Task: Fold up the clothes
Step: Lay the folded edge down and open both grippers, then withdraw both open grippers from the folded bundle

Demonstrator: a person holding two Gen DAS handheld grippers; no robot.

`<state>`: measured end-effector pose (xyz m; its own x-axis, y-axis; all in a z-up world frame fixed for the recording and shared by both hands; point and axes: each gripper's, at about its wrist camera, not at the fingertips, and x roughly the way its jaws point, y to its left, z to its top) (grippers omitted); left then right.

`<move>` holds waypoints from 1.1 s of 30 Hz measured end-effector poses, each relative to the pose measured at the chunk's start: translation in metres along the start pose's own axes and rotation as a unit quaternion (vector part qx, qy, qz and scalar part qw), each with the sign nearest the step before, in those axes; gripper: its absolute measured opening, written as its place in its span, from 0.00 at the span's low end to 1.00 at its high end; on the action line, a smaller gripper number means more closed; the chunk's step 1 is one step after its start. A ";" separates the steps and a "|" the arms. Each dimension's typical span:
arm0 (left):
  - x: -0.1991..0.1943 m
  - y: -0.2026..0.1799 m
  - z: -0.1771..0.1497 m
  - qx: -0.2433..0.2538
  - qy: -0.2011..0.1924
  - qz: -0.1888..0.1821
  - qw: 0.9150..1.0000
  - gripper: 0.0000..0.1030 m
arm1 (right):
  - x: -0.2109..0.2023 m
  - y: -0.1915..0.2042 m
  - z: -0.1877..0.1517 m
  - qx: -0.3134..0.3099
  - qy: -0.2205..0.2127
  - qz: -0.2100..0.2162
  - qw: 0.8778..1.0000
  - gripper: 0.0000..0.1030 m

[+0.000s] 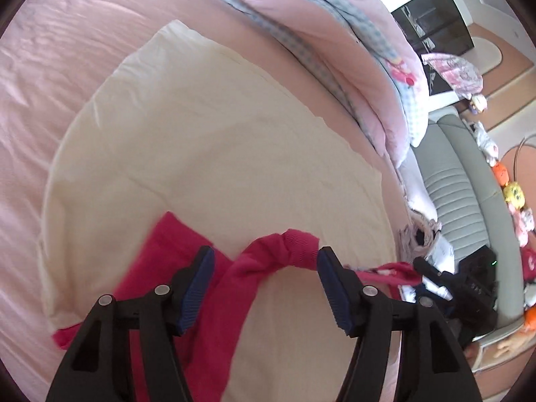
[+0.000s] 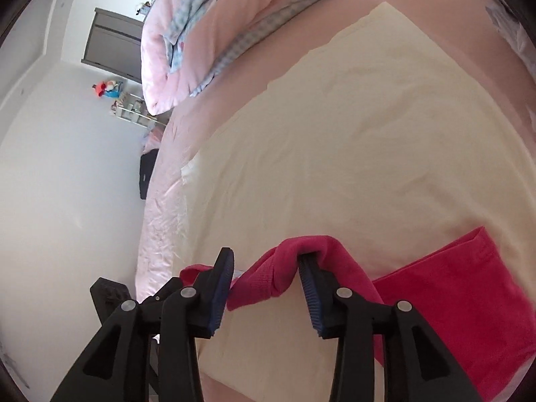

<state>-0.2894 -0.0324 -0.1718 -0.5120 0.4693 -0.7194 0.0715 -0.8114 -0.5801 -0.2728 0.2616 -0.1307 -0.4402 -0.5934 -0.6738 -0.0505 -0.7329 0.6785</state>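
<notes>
A red garment (image 1: 174, 251) lies on a cream cloth (image 1: 217, 150) spread over the pink bed. My left gripper (image 1: 267, 254) is open just above it. A bunched red cuff (image 1: 298, 244) touches its right finger, and the left pad is clear of the cloth. In the right wrist view the same red garment (image 2: 452, 284) lies flat at the right on the cream cloth (image 2: 335, 134). My right gripper (image 2: 265, 258) is open. A red fold (image 2: 318, 248) drapes over the tip of its right finger, and a hanging flap reaches toward the left pad.
A rolled pink quilt (image 1: 351, 33) with blue check lining lies along the far side of the bed, also seen as the pink quilt (image 2: 174, 50). A grey padded headboard (image 1: 452, 184) with plush toys (image 1: 512, 194) stands at the right. A white wall (image 2: 67, 167) borders the bed.
</notes>
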 end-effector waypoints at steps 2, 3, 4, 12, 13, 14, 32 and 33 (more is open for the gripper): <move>-0.004 -0.008 -0.010 0.053 0.004 0.032 0.998 0.58 | -0.011 0.017 -0.005 -0.055 -0.014 -0.050 0.997 0.39; -0.006 -0.012 -0.017 0.078 0.002 0.039 0.996 0.58 | -0.017 0.025 -0.010 -0.085 -0.021 -0.081 0.993 0.39; -0.009 -0.016 -0.023 0.104 0.000 0.046 0.994 0.58 | -0.025 0.031 -0.015 -0.110 -0.031 -0.105 0.988 0.39; 0.019 -0.015 -0.035 0.178 0.048 0.171 0.968 0.57 | 0.005 0.032 -0.070 -0.234 0.035 -0.222 0.946 0.39; 0.013 -0.010 -0.036 0.173 0.042 0.172 0.969 0.57 | 0.014 0.027 -0.076 -0.242 0.047 -0.251 0.936 0.39; 0.007 -0.006 -0.037 0.169 0.036 0.173 0.970 0.57 | 0.018 0.019 -0.079 -0.245 0.042 -0.283 0.926 0.38; -0.042 0.011 -0.098 0.233 0.000 0.097 0.968 0.48 | -0.102 -0.050 -0.171 -0.131 -0.084 -0.261 0.953 0.26; -0.042 0.012 -0.103 0.240 0.006 0.089 0.967 0.38 | -0.097 -0.051 -0.169 -0.136 -0.079 -0.256 0.954 0.30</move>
<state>-0.1785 -0.0257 -0.1880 -0.5180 0.3090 -0.7976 -0.2495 -0.9465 -0.2046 -0.0756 0.3003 -0.1496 -0.5510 -0.0918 -0.8294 -0.0714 -0.9851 0.1565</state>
